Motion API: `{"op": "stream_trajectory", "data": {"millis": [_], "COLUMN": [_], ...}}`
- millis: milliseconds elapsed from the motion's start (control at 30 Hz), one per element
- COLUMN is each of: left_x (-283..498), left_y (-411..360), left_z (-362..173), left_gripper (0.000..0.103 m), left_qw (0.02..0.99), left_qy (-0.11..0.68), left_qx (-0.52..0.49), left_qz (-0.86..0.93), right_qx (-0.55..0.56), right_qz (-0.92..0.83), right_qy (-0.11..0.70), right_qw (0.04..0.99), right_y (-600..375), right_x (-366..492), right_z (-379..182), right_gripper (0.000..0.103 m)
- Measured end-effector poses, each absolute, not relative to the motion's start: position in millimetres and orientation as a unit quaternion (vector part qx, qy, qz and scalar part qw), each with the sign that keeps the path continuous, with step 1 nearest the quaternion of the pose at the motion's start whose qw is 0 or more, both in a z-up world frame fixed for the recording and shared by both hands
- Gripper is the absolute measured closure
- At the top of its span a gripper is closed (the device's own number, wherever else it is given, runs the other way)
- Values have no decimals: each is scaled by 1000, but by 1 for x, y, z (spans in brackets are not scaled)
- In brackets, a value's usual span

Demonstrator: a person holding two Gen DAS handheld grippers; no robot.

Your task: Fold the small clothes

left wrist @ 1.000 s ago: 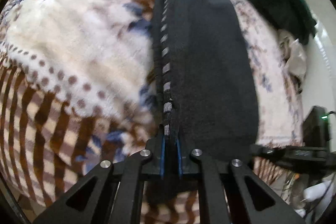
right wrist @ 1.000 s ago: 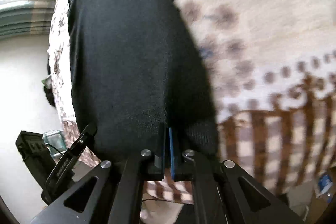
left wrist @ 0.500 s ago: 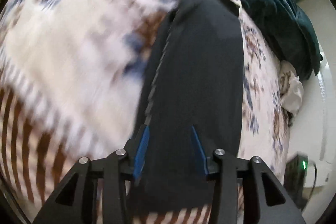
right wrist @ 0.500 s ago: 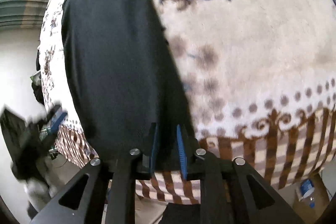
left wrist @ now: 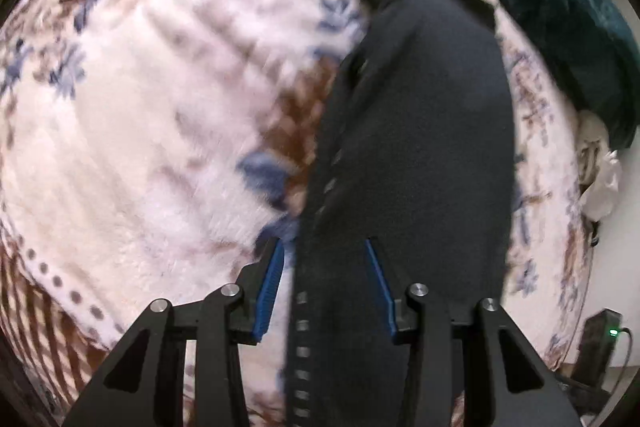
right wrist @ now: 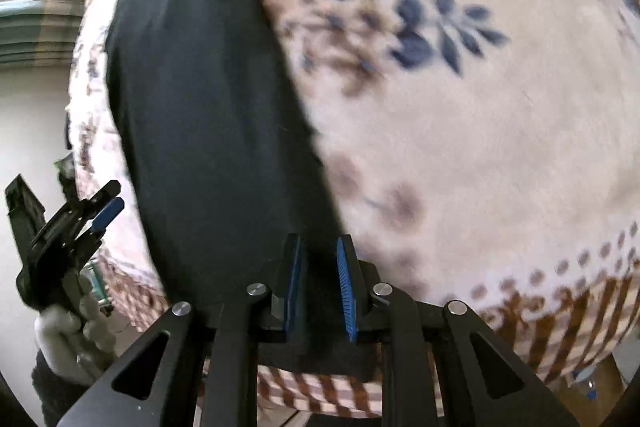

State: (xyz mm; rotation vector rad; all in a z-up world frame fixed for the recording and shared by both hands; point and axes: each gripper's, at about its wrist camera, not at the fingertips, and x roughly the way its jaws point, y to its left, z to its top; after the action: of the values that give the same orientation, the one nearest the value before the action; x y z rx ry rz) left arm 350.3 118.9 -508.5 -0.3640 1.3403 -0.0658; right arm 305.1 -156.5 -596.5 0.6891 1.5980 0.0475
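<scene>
Black garment [left wrist: 416, 155] laid long on a floral fleece blanket [left wrist: 132, 131] as both tools let go

Seen from the left wrist, the left gripper [left wrist: 325, 285] stands wide open, its blue pads either side of the cloth's near end, a dashed grey trim running along that edge; a teal bundle [left wrist: 560, 27] lies well apart at far right. From the right wrist, the right gripper [right wrist: 318, 289] is parted too, holding nothing, over the same garment's other near corner. The strip looks set down after a lengthwise fold; the next move likely calls for re-gripping one end to fold it across
</scene>
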Motion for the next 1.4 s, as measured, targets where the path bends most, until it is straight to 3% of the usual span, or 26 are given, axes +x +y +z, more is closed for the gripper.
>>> {"op": "stream_trajectory", "data": {"millis": [133, 333, 433, 700, 900, 967, 1000, 1067, 1267, 1367, 1400], "left_x": [399, 507, 523, 558, 618, 618, 616, 613, 617, 617, 615], "left_y": [94, 73, 90, 111, 103, 90, 86, 83, 144, 135, 133], "left_z": [-490, -527, -559, -521, -572, -566, -560, -550, -610, -582, -568], "left_gripper": [57, 57, 42, 45, 46, 56, 71, 75, 72, 67, 57], "left_qw": [785, 792, 769, 781, 735, 750, 755, 747, 664, 681, 692], "left_qy": [588, 596, 630, 593, 616, 593, 586, 564, 574, 584, 582], "left_qx": [-184, -126, -105, -172, -253, -246, -239, -274, -445, -406, -389], "left_qz": [-58, -32, -30, -91, -126, -157, -173, -221, -178, -175, -174], "right_qx": [290, 248, 239, 248, 253, 262, 267, 276, 291, 289, 291], "right_qz": [54, 64, 51, 24, 4, -3, -6, -13, -14, -17, -18], "right_qy": [695, 704, 713, 719, 713, 713, 712, 711, 707, 708, 707], "right_qw": [656, 662, 658, 649, 654, 651, 649, 646, 645, 644, 644], "right_y": [-139, -108, -108, -117, -120, -124, -128, -140, -162, -172, -175], "right_x": [336, 378, 392, 422, 454, 462, 463, 464, 470, 471, 469], "right_z": [-596, -603, -607, -606, -612, -616, -617, -618, -614, -608, -607], "right_gripper": [63, 63, 63, 63, 63, 63, 63, 63, 63, 63, 63]}}
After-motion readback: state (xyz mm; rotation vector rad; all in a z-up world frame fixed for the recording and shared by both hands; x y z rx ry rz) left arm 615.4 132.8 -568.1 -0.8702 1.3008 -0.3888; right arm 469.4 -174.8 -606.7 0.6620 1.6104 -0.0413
